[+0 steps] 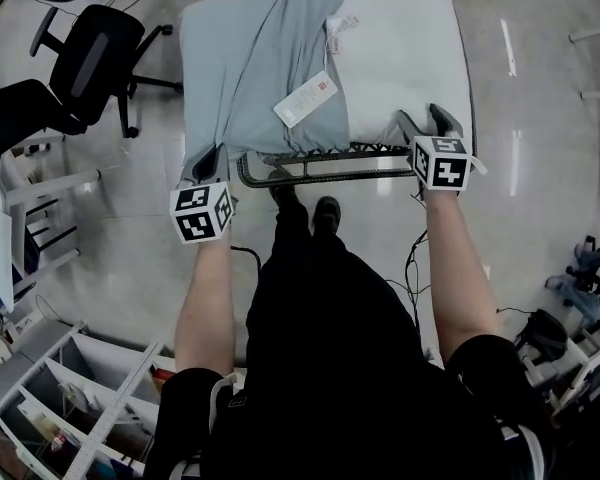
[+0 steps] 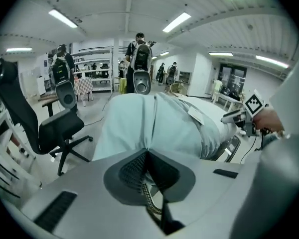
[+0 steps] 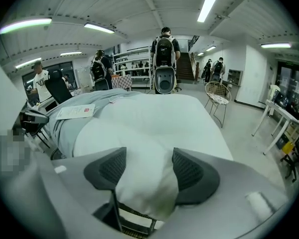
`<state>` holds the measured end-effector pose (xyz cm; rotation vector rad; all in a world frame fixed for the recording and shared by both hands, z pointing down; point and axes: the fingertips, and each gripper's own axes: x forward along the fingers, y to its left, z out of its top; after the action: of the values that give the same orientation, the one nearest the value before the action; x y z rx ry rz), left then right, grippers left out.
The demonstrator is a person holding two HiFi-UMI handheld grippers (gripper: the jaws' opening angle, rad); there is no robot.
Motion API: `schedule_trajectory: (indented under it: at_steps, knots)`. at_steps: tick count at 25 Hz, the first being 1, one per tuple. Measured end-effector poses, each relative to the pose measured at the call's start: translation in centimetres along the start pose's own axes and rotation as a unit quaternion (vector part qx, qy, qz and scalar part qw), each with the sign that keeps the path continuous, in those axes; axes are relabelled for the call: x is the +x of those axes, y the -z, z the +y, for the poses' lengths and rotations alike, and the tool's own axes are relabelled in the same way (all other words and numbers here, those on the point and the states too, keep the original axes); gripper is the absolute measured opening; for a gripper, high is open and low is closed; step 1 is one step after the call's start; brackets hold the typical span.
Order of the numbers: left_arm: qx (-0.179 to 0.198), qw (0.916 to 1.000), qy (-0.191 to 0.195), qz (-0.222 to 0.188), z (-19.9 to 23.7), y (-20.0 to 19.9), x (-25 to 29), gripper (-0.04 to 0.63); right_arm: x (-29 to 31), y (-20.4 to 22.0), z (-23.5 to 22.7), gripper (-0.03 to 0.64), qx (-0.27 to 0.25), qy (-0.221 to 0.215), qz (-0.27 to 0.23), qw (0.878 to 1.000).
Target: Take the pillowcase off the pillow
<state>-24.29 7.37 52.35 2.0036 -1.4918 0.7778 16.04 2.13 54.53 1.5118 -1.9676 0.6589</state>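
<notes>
The left tool (image 2: pixel 148 151) has its jaws pressed together at the near left corner of the grey-blue pillowcase (image 1: pixel 250 78), and a thin fold of that cloth seems caught between them. The right tool (image 3: pixel 145 169) clamps the near right corner of the white pillow (image 1: pixel 400 58). The pillow lies flat on a wire table (image 1: pixel 310 165), its left half inside the pillowcase and its right half bare. A paper label (image 1: pixel 305 98) rests on the cloth. A black office chair (image 1: pixel 95 58) stands to the left.
</notes>
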Motion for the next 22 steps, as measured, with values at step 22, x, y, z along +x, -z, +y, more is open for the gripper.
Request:
schedule_trajectory:
  at_steps: [22]
  knots:
    - [0.031,0.9985,0.037,-0.026,-9.3,-0.3,1.6,0.225,0.2,0.5,0.0,0.313,0.004,0.005,0.004,1.0]
